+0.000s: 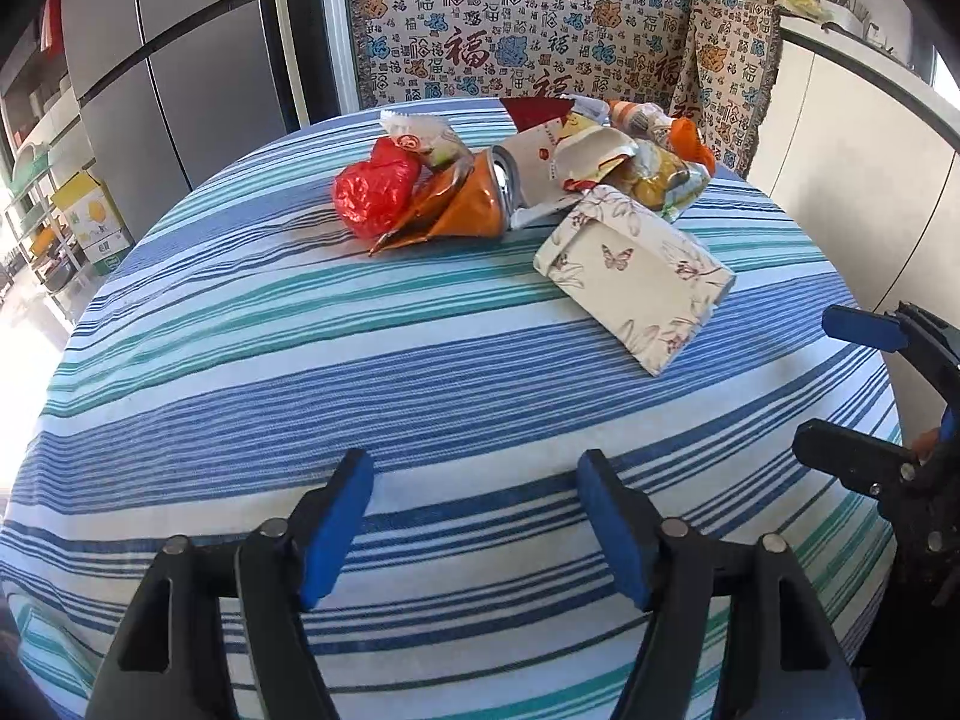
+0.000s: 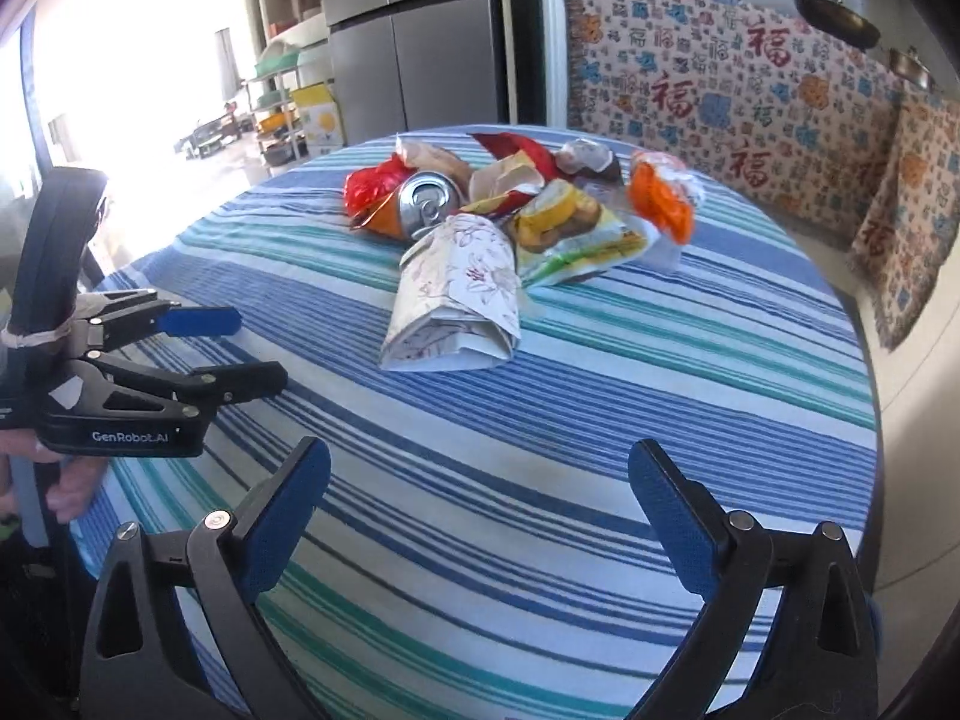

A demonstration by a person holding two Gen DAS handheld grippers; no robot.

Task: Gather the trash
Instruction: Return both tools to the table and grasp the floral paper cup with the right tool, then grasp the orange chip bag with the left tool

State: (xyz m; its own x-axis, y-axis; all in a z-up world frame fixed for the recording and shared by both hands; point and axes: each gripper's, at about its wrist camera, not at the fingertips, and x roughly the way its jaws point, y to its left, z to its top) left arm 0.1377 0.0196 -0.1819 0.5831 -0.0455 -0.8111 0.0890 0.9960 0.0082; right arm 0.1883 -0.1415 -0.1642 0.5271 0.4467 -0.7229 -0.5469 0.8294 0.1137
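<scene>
trash pile (image 1: 528, 180) well beyond open left claw (image 1: 474, 516)

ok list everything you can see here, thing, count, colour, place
tablecloth: one, blue, teal and white stripes, over the round table
floral pack: one, cream with butterfly print, nearest edge of the pile
can: one, orange, crushed, on its side mid-pile
red wrapper: one, red, pile's left end
snack bags: several, yellow, orange, white, back of the pile
throw: one, cream with red characters, over the seat behind
fridge: one, grey, back left
left tool: open, empty, above the cloth
right tool: open, empty, above the cloth
</scene>
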